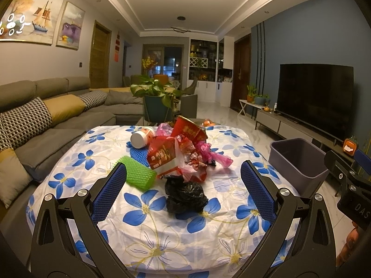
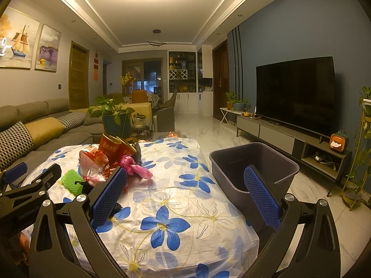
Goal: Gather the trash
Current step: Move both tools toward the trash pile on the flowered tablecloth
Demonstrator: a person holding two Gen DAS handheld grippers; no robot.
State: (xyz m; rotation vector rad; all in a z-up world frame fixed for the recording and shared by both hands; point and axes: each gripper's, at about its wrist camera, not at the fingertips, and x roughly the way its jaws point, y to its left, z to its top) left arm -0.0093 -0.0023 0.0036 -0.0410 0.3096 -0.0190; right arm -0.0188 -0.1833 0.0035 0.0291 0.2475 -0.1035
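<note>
table: covered with a white cloth printed with blue flowers; rubbish is heaped at its middle and far side.

left gripper: held spread wide, empty, above the near part of the cloth; a crumpled black bag is framed between its fingers, nearest item of the heap.

right gripper: likewise spread wide and empty, aimed over the table's right edge toward the grey bin.

heap, further items: green foam net just left of the black bag; red packets behind it; pink bag to the right; white jar lying on its side at the far left; blue net below the jar.

step judged in hand: first pick, black bag the likely target. the bag is soft and is best pinched at its raised centre, with the cloth kept out of the pads so it is not dragged.

room for moving: the bin stands open on the floor beside the table's right edge, below cloth level; the path from heap to bin is seen unobstructed, apart from the right gripper itself. a sofa borders the left side.
</note>
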